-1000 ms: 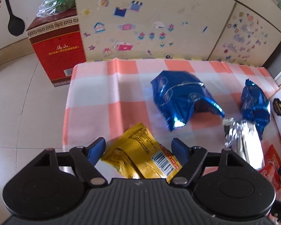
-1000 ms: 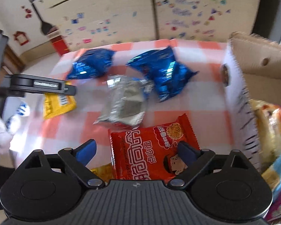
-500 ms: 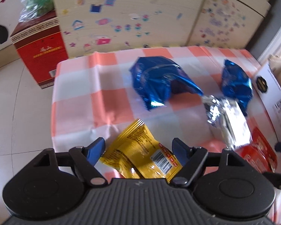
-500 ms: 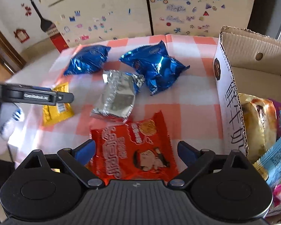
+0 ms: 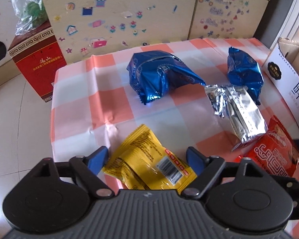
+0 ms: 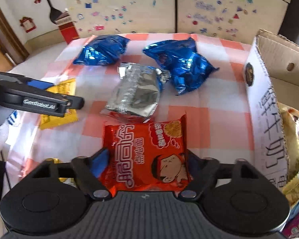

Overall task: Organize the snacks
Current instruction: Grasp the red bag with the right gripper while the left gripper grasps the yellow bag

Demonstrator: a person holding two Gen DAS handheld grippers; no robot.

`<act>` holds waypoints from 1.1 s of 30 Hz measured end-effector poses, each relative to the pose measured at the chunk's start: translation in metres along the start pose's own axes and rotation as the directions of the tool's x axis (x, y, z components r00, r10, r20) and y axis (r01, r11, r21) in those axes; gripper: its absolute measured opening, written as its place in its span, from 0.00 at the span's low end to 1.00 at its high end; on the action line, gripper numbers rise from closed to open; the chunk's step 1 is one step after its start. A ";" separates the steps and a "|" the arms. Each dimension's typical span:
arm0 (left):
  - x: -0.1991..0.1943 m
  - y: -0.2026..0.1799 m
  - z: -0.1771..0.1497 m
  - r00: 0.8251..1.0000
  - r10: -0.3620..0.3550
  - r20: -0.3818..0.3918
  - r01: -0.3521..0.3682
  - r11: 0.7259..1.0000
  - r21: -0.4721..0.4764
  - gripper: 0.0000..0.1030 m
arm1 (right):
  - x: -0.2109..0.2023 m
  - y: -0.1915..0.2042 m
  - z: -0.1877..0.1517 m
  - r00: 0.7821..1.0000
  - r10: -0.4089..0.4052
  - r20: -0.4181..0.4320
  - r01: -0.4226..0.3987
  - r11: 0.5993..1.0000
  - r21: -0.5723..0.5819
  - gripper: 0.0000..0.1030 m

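Right claw (image 6: 146,159) hides red packet's (image 6: 145,151) edge (grip unclear).

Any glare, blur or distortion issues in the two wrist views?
Left wrist: sharp, fisheye bends the cabinet edges, specular glare on the silver foil packet and near blue bag. Right wrist: slightly soft, hot spots on both blue bags, tablecloth washed out at its left edge.
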State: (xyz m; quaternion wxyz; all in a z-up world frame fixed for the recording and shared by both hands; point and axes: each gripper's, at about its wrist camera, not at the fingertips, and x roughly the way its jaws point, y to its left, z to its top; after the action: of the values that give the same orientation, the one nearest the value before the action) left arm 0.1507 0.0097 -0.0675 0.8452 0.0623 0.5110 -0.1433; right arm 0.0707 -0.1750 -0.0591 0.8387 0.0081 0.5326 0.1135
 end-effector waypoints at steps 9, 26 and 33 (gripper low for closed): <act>-0.013 0.013 0.007 0.999 0.004 0.046 -0.002 0.999 -0.044 0.33 | -0.005 0.005 0.001 0.998 0.052 0.026 -0.051 0.999 -0.019 0.76; -0.032 0.036 0.012 1.000 0.001 -0.022 -0.008 0.945 -0.328 0.77 | -0.013 0.002 0.003 0.997 0.056 0.051 -0.056 0.998 -0.009 0.76; -0.026 0.021 0.000 0.995 0.009 -0.099 -0.047 0.917 -0.395 0.79 | -0.020 -0.005 0.003 0.997 0.052 0.065 -0.053 0.999 0.009 0.76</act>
State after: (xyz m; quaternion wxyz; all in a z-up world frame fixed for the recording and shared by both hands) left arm 0.1460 0.0346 -0.0456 0.8169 -0.0962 0.5683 -0.0215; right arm 0.0666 -0.1833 -0.0409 0.8522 0.0300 0.5053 0.1323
